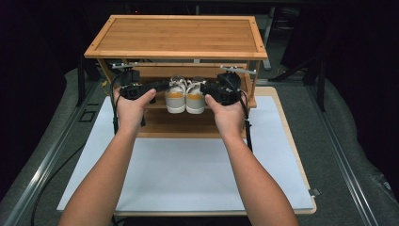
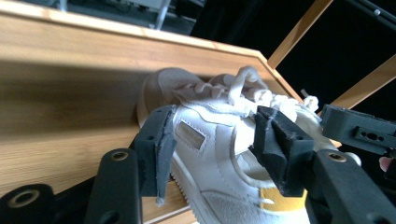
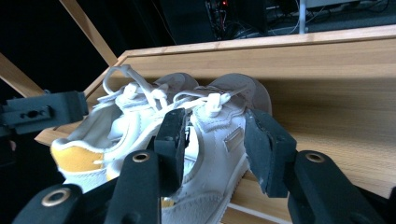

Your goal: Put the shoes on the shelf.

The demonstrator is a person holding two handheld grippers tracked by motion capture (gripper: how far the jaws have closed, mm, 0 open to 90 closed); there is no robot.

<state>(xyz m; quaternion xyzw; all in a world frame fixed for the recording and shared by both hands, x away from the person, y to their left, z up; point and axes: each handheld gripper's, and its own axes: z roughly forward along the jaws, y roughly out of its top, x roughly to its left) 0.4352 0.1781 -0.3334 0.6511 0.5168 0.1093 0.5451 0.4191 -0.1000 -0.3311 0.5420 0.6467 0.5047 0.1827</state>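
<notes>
A pair of white sneakers with yellow heel tabs stands on the middle shelf of a wooden rack (image 1: 179, 35), heels toward me. My left gripper (image 1: 162, 86) comes in from the left; its jaws close around the left shoe (image 1: 175, 99). In the left gripper view the pads (image 2: 159, 140) press the left shoe (image 2: 219, 158) at its outer side and at its collar. My right gripper (image 1: 203, 88) comes in from the right. Its jaws hold the right shoe (image 3: 219, 154), one pad (image 3: 267, 149) on the outer side, the other beside the tongue.
The rack stands on a white mat (image 1: 188, 169) over a wooden board. Its top board overhangs both grippers, and slanted side struts (image 3: 88, 30) frame the shelf ends. A lower shelf (image 1: 188, 126) lies just beneath the shoes. Dark floor surrounds the table.
</notes>
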